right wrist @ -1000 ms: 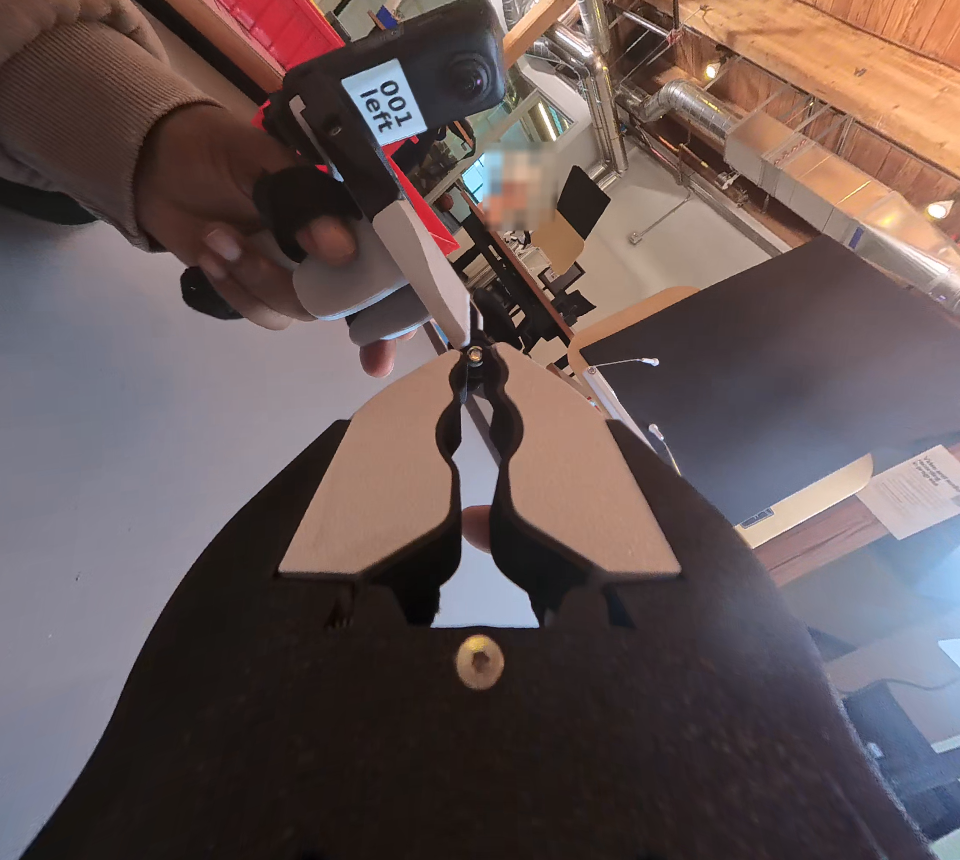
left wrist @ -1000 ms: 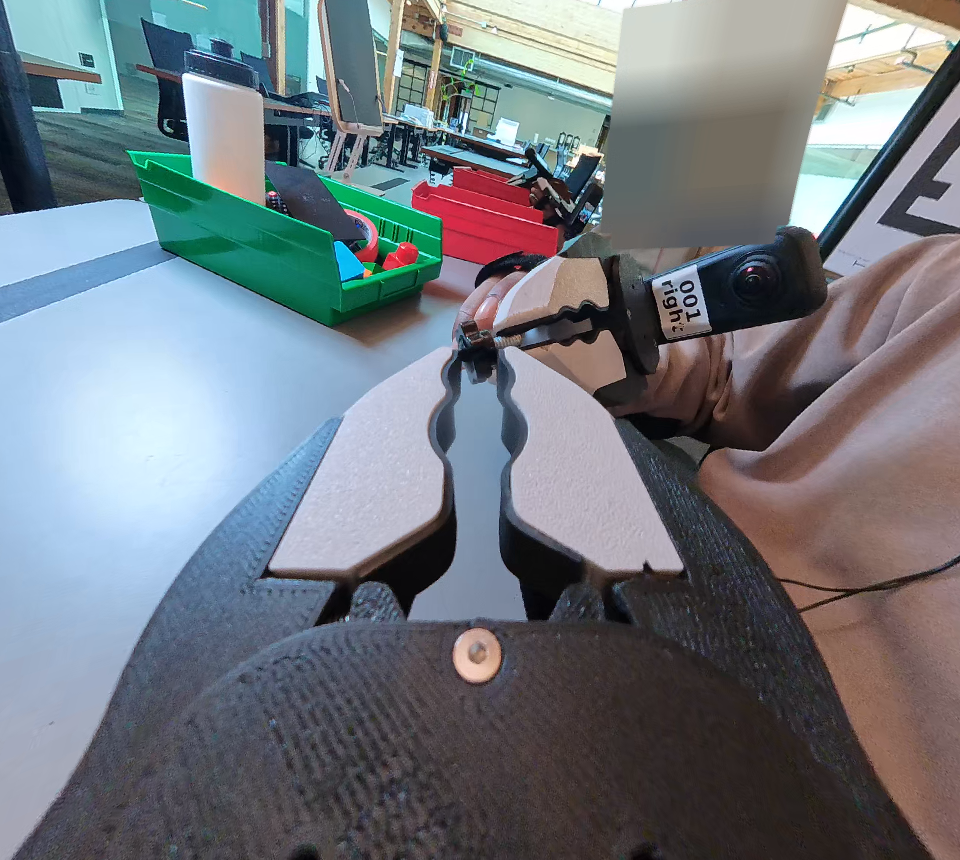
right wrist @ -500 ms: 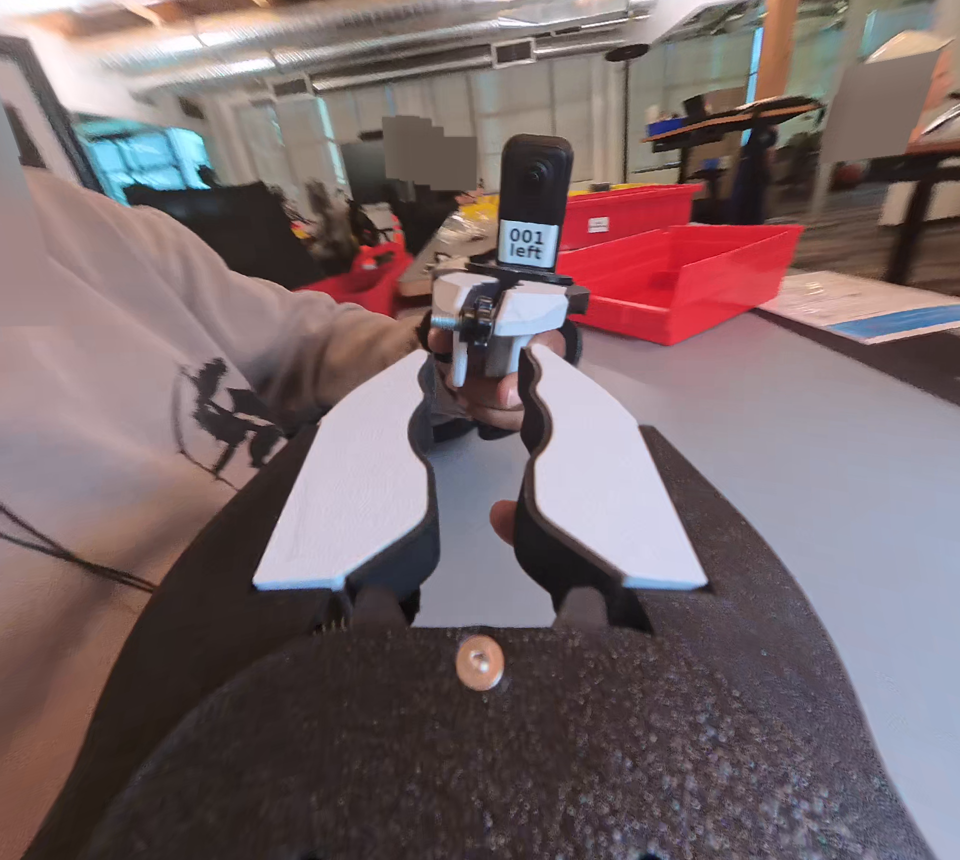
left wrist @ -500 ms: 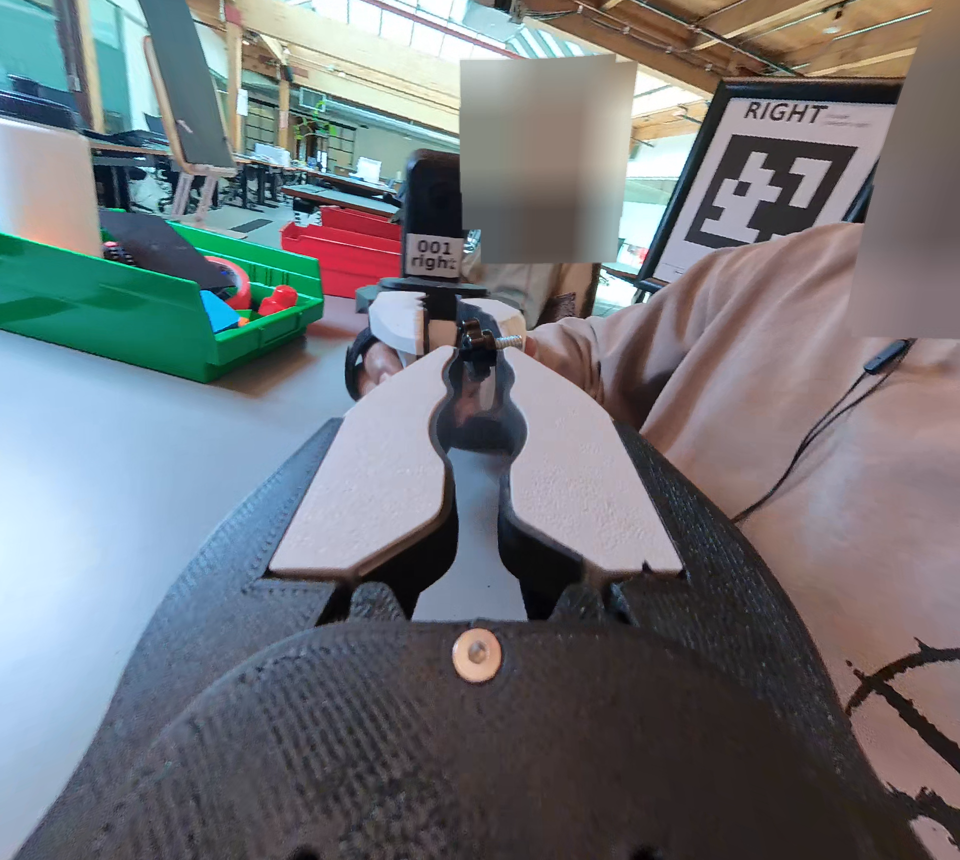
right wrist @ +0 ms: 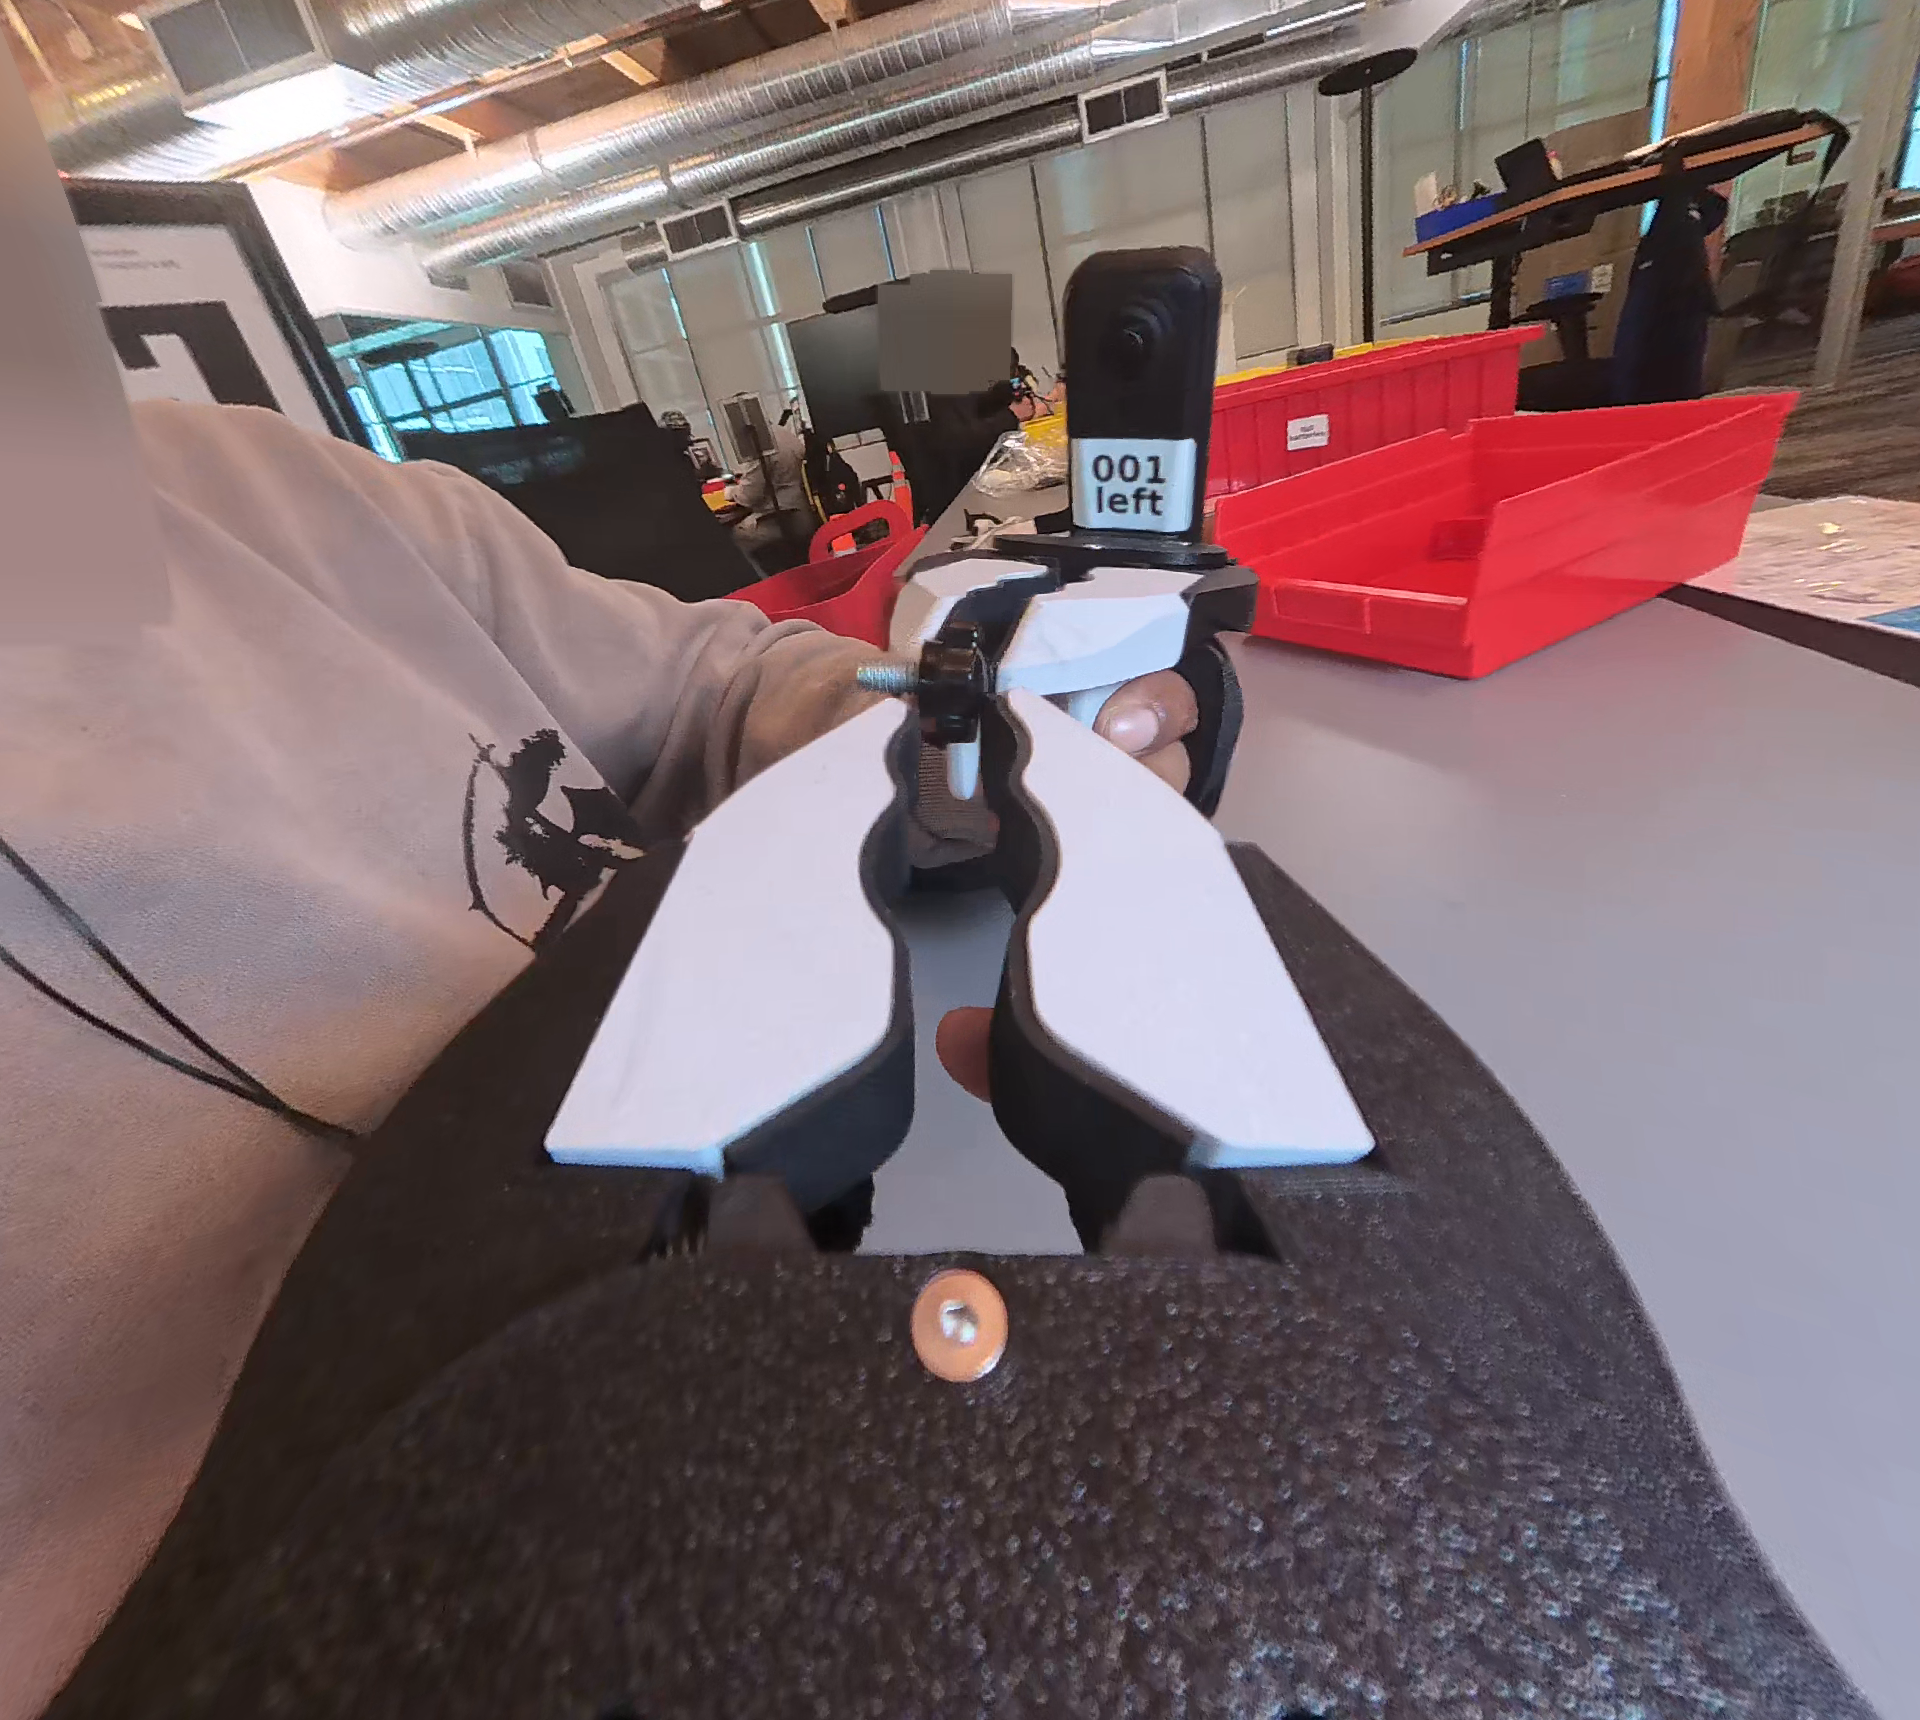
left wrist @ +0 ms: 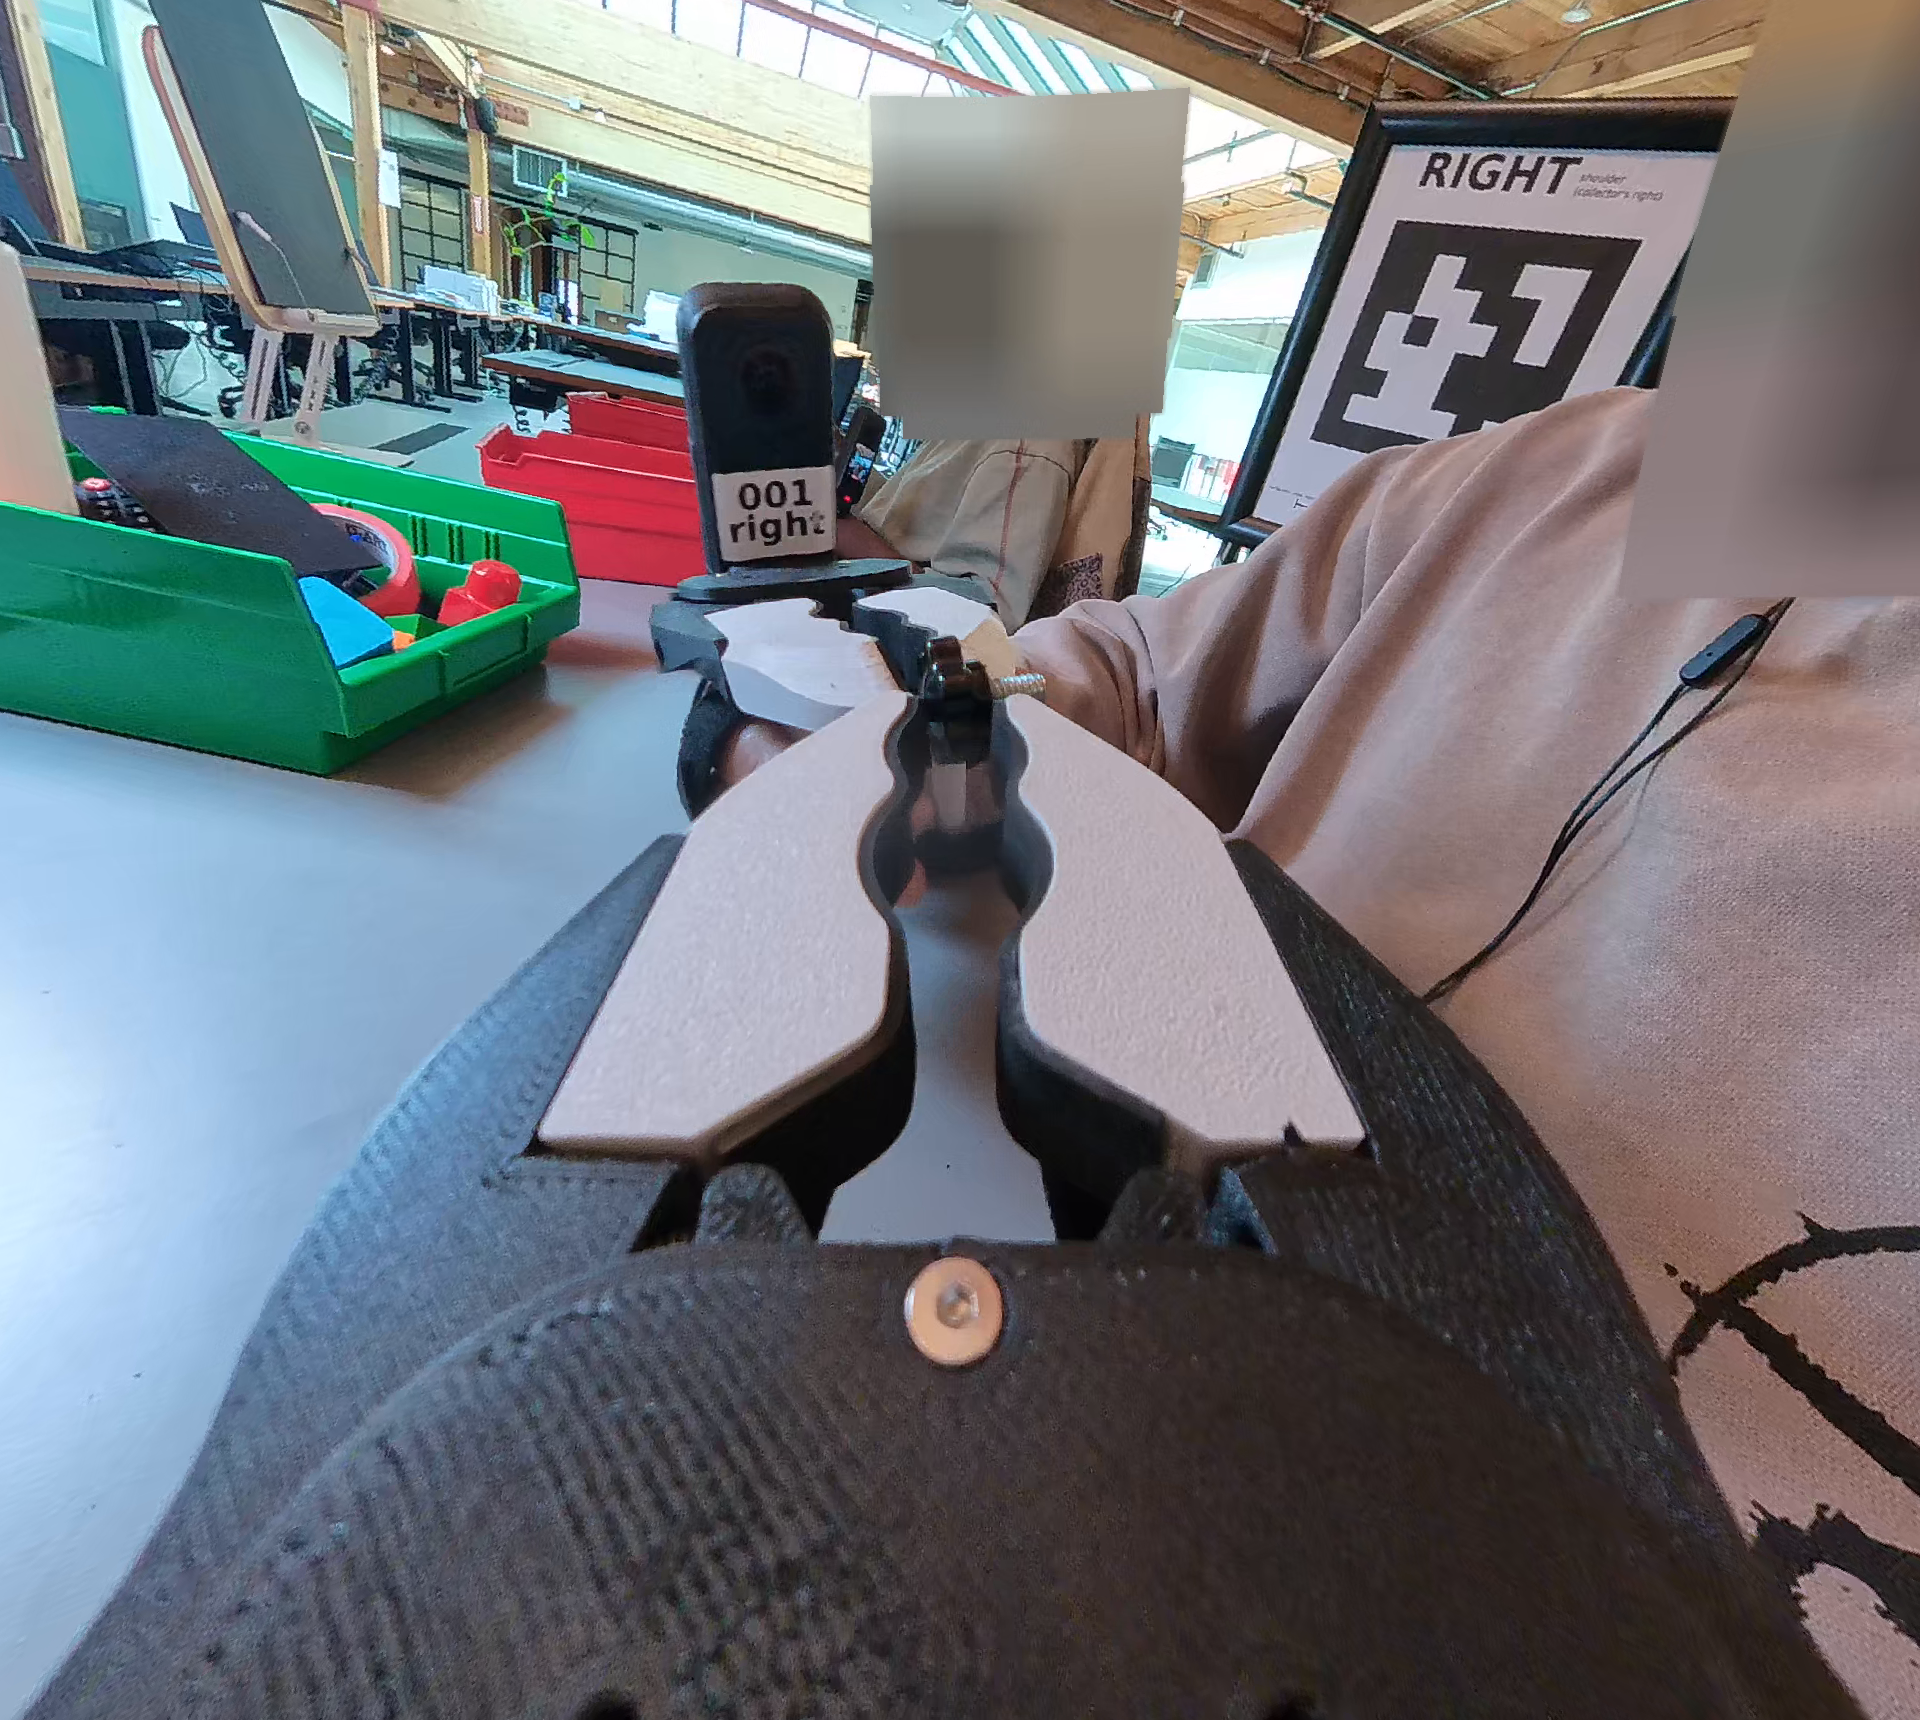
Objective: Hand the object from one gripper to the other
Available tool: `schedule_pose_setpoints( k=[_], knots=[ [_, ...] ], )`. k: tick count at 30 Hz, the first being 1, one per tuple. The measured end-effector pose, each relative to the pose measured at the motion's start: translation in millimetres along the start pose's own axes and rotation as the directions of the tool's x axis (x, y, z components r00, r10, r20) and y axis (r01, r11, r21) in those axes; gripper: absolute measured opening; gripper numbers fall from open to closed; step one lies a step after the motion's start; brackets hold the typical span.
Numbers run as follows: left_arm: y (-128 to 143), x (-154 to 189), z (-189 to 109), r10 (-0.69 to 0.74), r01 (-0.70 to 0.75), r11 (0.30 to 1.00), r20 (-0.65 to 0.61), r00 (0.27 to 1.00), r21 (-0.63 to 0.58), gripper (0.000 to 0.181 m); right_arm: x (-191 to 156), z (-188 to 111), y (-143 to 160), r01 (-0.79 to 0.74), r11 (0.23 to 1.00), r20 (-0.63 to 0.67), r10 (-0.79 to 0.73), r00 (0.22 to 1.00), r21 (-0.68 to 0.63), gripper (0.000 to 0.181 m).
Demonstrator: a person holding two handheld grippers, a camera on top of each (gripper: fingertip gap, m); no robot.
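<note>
Grey tabletop (left wrist: 260, 943) under timber ceiling; green bin (left wrist: 208, 631) and red bins (right wrist: 1507, 548) rest on it. Black-knobbed screw (right wrist: 940, 683) sits where left gripper (left wrist: 951, 714) and right gripper (right wrist: 951, 714) tips meet; both nearly closed, holder unclear.

Bare grey table (left wrist: 208, 943) lies open at lower left of the left wrist view; a green bin (left wrist: 208, 662) blocks the upper left, the person's sleeve (left wrist: 1403, 683) the right.
</note>
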State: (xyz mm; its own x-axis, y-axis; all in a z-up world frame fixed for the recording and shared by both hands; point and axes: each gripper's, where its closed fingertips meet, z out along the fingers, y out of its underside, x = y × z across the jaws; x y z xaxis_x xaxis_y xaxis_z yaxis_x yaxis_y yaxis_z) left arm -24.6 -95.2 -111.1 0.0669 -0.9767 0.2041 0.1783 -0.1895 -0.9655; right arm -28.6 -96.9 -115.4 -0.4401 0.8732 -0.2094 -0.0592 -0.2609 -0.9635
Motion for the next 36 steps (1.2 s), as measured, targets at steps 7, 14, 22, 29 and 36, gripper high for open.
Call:
schedule_pose_setpoints(
  k=[7,14,22,29,36],
  knots=[
    [-5,-26,-9,-0.083,0.078,0.996,0.147,0.986,0.043,0.017,29,-13,-9,0.299,0.95,-0.278,-0.312,0.909,-0.087,0.01],
    [12,-31,1,-0.305,0.305,0.952,0.13,0.943,0.021,0.017,36,-15,-5,0.694,0.596,-0.334,-0.802,0.495,-0.404,0.011],
    [18,-28,2,-0.177,0.189,0.98,0.165,0.97,-0.06,0.006,32,-12,-2,0.729,0.527,-0.295,-0.849,0.438,-0.437,0.011],
    [13,-35,-5,0.159,-0.122,0.982,0.277,0.948,-0.146,0.006,28,-11,-4,0.379,0.901,-0.273,-0.426,0.863,-0.21,0.039],
    [19,-39,-7,0.558,-0.461,0.823,0.319,0.766,-0.332,0.006,24,-3,0,0.0,0.997,-0.18,-0.014,0.984,-0.076,0.046]
  ],
)
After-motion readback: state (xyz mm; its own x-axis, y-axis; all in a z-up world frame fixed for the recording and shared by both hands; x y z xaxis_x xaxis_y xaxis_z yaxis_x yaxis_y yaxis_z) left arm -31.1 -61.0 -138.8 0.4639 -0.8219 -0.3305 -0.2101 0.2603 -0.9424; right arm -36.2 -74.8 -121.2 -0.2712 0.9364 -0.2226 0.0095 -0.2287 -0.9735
